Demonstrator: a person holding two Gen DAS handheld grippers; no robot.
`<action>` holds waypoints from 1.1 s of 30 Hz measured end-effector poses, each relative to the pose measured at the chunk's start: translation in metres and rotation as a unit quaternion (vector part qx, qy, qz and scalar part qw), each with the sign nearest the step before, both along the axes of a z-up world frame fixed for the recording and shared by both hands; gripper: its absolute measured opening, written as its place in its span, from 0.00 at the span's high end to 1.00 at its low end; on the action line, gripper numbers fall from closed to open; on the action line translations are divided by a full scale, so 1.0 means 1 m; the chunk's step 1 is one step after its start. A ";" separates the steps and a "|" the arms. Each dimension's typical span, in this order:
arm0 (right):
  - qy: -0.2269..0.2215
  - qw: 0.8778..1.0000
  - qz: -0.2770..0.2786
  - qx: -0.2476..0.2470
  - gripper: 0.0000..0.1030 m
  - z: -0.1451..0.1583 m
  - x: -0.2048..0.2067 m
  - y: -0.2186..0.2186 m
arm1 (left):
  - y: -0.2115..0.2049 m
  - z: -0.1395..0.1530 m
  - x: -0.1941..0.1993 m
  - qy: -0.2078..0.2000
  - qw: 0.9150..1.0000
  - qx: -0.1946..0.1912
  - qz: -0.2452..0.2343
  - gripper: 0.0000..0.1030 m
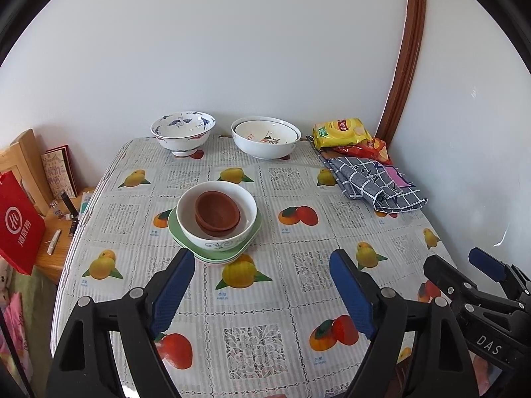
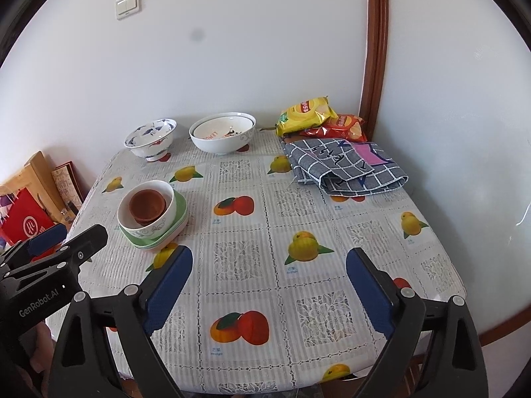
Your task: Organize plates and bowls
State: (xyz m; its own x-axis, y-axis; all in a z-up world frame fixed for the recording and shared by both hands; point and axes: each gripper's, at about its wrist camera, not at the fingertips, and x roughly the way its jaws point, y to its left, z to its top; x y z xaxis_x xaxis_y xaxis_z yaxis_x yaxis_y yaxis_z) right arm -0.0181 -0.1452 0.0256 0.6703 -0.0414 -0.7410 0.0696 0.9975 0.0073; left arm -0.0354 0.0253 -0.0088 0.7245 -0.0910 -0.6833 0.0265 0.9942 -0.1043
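Note:
A stack stands mid-table: green plates (image 1: 186, 237) (image 2: 181, 212) under a white bowl (image 1: 217, 235) (image 2: 166, 214) that holds brown bowls (image 1: 217, 210) (image 2: 147, 205). At the back stand a blue-patterned bowl (image 1: 182, 132) (image 2: 151, 141) and two nested white bowls (image 1: 265, 146) (image 2: 222, 139). My left gripper (image 1: 262, 262) is open and empty, just in front of the stack. My right gripper (image 2: 268, 258) is open and empty over the table's front, to the right of the stack. Each gripper shows at the edge of the other's view: the right (image 1: 458, 265), the left (image 2: 66, 232).
Yellow and red snack bags (image 1: 345, 132) (image 2: 308, 114) and a folded grey checked cloth (image 1: 371, 179) (image 2: 345, 165) lie at the back right. The fruit-print tablecloth (image 1: 265, 298) (image 2: 265, 219) covers the table. A side table (image 1: 56, 229) with a red bag (image 1: 16, 222) stands left. Walls bound the back and right.

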 end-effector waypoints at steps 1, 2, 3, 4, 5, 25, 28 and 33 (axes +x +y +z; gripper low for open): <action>0.000 1.000 0.000 0.001 0.10 0.000 -0.001 0.000 | 0.000 0.000 -0.001 -0.001 1.000 0.001 0.001 0.19; 0.000 1.000 0.000 0.001 0.10 0.000 -0.002 0.000 | -0.001 0.000 -0.001 -0.001 1.000 0.001 0.002 0.19; -0.001 1.000 0.000 0.000 0.10 0.000 -0.003 0.000 | -0.001 0.000 -0.001 0.000 1.000 0.002 0.003 0.18; -0.002 1.000 -0.001 -0.001 0.10 0.001 -0.004 0.000 | -0.002 0.000 -0.001 0.001 1.000 0.004 0.004 0.17; -0.003 1.000 -0.001 -0.002 0.10 0.002 -0.005 0.000 | -0.002 0.001 -0.001 0.001 1.000 0.006 0.005 0.17; -0.008 1.000 -0.007 0.006 0.10 0.006 -0.011 -0.005 | -0.005 0.000 -0.003 0.000 1.000 0.007 0.004 0.13; -0.007 1.000 -0.006 0.006 0.10 0.006 -0.011 -0.006 | -0.004 0.000 -0.003 0.001 1.000 0.007 0.004 0.13; -0.006 1.000 -0.009 0.009 0.10 0.006 -0.010 -0.007 | -0.005 0.000 -0.003 0.002 1.000 0.009 0.005 0.13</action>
State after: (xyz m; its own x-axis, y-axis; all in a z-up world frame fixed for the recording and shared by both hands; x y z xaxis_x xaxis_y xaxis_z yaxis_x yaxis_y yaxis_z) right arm -0.0283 -0.1518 0.0318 0.6787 -0.0406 -0.7333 0.0874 0.9958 0.0257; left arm -0.0380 0.0204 -0.0090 0.7230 -0.0721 -0.6871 0.0165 0.9961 -0.0871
